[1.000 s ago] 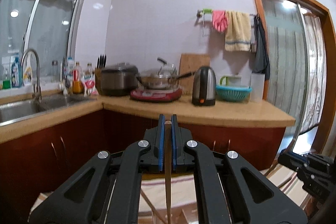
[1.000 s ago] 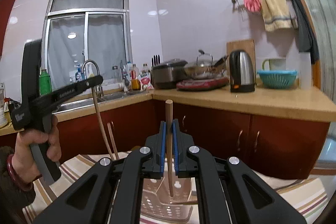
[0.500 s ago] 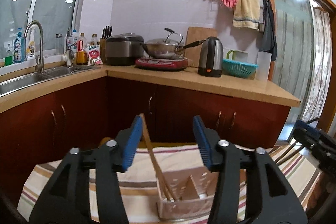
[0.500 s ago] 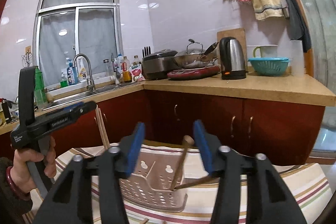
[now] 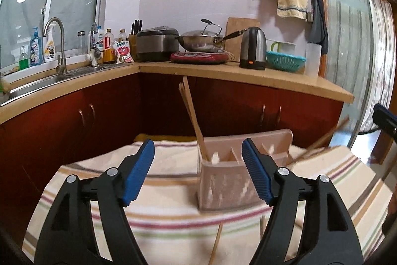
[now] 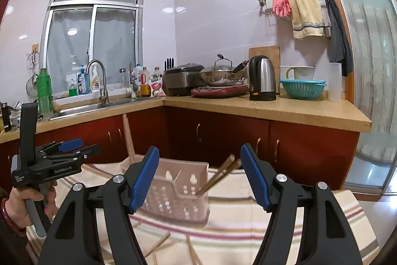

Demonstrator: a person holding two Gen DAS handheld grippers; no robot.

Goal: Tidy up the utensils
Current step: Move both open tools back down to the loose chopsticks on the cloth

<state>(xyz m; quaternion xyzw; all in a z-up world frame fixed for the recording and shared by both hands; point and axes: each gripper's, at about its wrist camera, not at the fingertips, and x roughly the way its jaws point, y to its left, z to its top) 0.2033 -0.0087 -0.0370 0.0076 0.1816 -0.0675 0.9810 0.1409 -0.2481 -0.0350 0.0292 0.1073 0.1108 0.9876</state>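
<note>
A pinkish perforated utensil holder (image 5: 228,180) (image 6: 178,188) stands on a striped cloth. A pair of wooden chopsticks (image 5: 192,118) leans in its left compartment. Another pair (image 6: 218,173) leans out of its right end. Loose chopsticks (image 5: 215,242) (image 6: 158,244) lie on the cloth in front of it. My left gripper (image 5: 198,173) is open and empty, just in front of and above the holder; it also shows at the left of the right wrist view (image 6: 72,148). My right gripper (image 6: 199,175) is open and empty above the holder.
The striped cloth (image 5: 161,217) covers a low table. Behind it run dark red cabinets (image 6: 223,138) under an L-shaped counter with a sink (image 5: 44,81), rice cooker, wok, kettle (image 6: 263,78) and teal basket. A glass door is at the right.
Both grippers were shut on chopsticks a second ago. They opened and let them drop into the holder, then drew back a little. Both pairs now lean in the holder.
</note>
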